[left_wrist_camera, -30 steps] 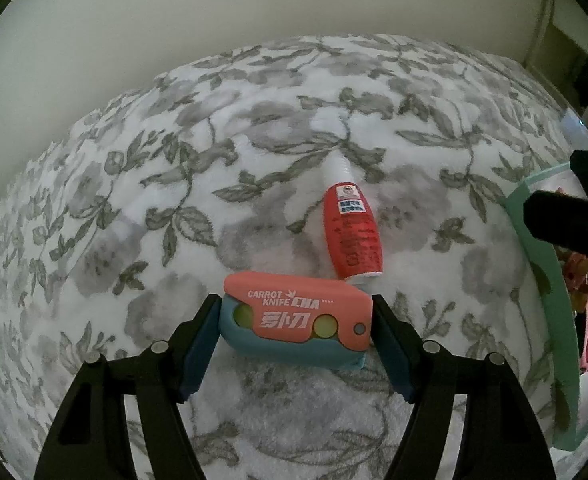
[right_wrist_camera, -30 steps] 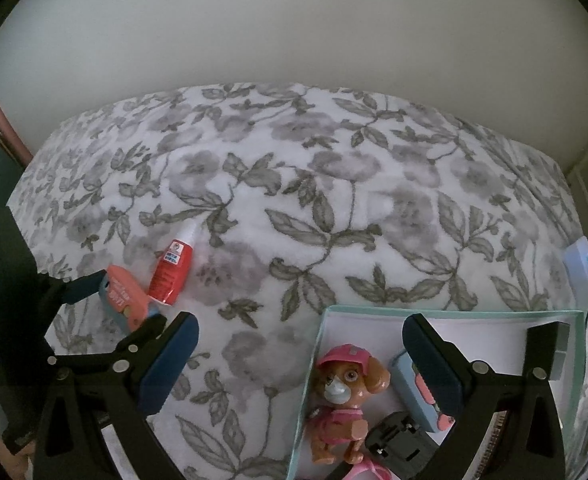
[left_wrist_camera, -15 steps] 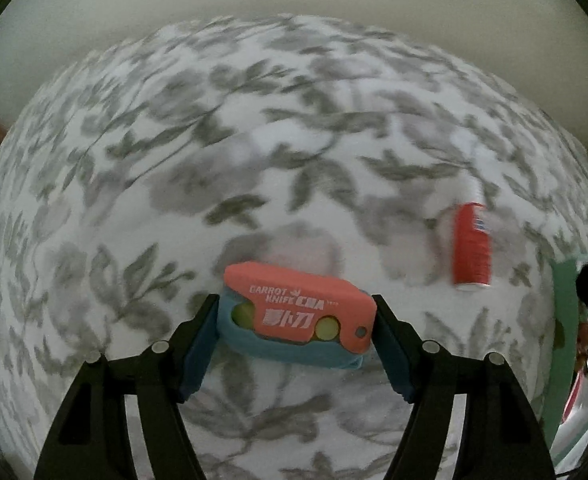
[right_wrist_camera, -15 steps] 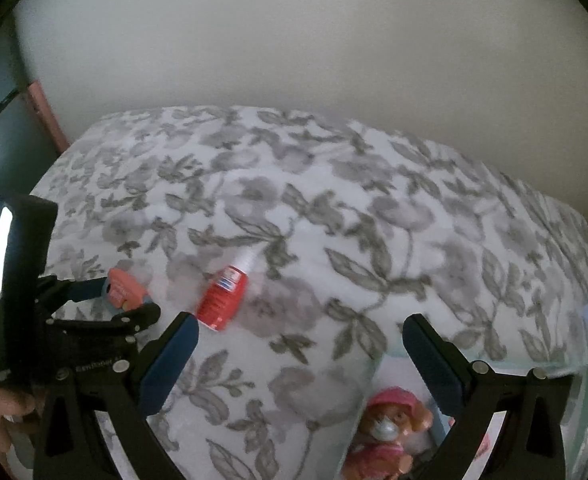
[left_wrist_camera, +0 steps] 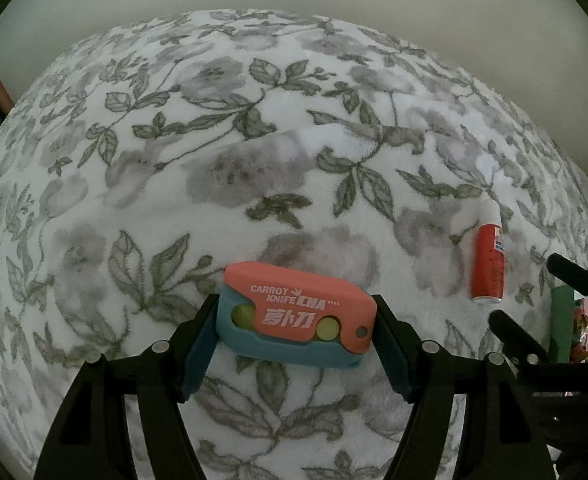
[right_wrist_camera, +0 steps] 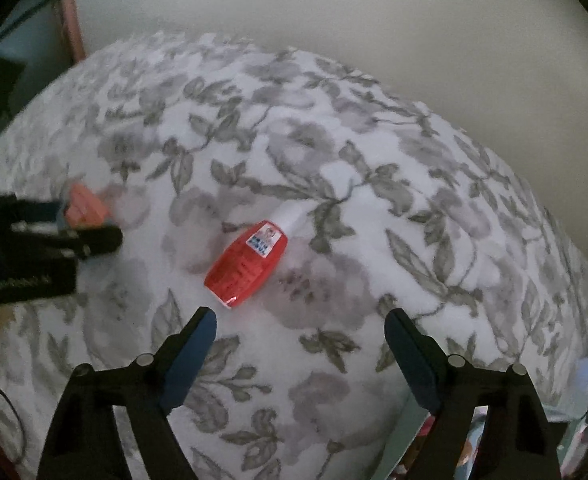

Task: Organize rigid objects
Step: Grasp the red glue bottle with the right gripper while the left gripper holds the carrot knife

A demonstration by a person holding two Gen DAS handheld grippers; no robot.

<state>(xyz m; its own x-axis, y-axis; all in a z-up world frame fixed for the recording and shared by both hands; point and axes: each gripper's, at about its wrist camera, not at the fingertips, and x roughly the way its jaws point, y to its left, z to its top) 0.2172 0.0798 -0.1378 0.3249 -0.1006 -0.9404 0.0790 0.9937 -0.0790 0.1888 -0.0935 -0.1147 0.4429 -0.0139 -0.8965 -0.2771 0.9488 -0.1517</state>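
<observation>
A: Grip check, left side — left gripper has its blue pads pressed on both short ends of the coral-and-teal plastic toy knife case printed "CARROT KNIFE". Jaws sit a bit past halfway apart, filled by the case, which is carried above the white fleece blanket with grey flower-and-leaf print.

B: And the right gripper?

A: Jaws wide but closing at this moment. Nothing between the pads, only blanket. Points steeply down.

B: Where is the small red plastic bottle with the white neck?

A: Lying on its side on the blanket, white neck toward the wall, base toward the right gripper. The base is just ahead of the gripper's left-hand fingertip and apart from it, so the bottle lies off the gripper's centre line.

B: Same bottle from the left camera?

A: Yes, at the right of that view, well apart from the held case. Beyond it, the mint-green edge of a box shows behind the black frame of the right gripper; its contents are too cut off to identify.

B: Is the left gripper visible from the right camera?

A: At the left edge, blurred — black frame with the coral case in it.
</observation>
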